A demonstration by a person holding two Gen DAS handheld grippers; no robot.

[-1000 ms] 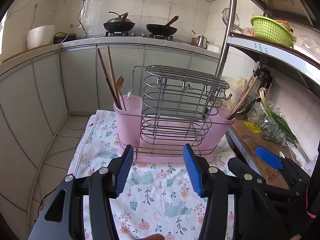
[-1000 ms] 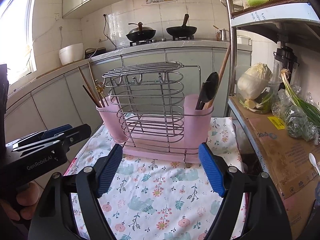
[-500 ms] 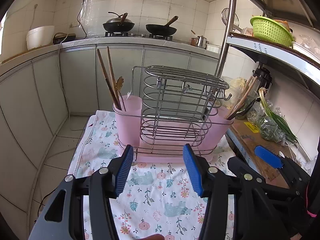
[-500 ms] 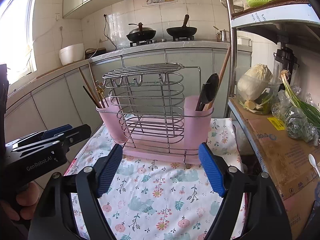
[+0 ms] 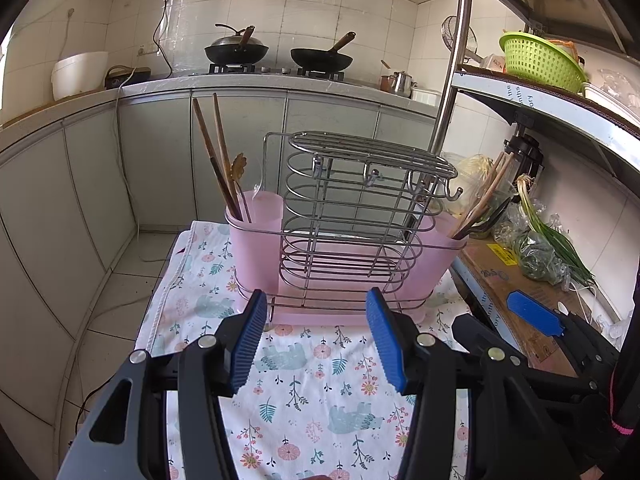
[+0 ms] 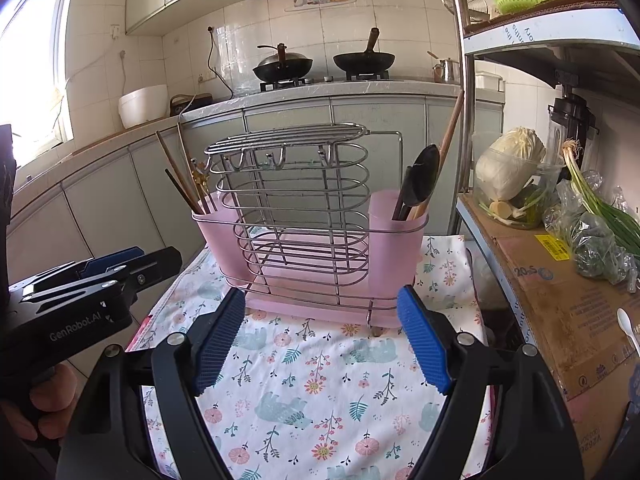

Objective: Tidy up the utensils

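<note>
The left tool (image 5: pixel 316 336) has its blue pads spread wide with nothing between them, and the right tool (image 6: pixel 322 340) is opened wider still, also holding and touching nothing. Both hang above the flowered cloth (image 6: pixel 304 392) on the table, side by side, each pointing straight at the rack (image 6: pixel 296 216), which stands just ahead with its long side across their line of sight. In the rack's left pink cup (image 5: pixel 256 232) stand chopsticks (image 5: pixel 216 160) and a small gold-topped piece, upright and leaning a little left; these lie ahead and to the left of the left tool, so that tool seems the nearer one for them. In the right pink cup (image 6: pixel 394 236) stand a black spoon (image 6: pixel 420 178) and a long wooden handle, tilted right, ahead and slightly right of the right tool, which looks better placed there. All utensils in sight are already in the cups, so the sorting appears done or nearly so.
</note>
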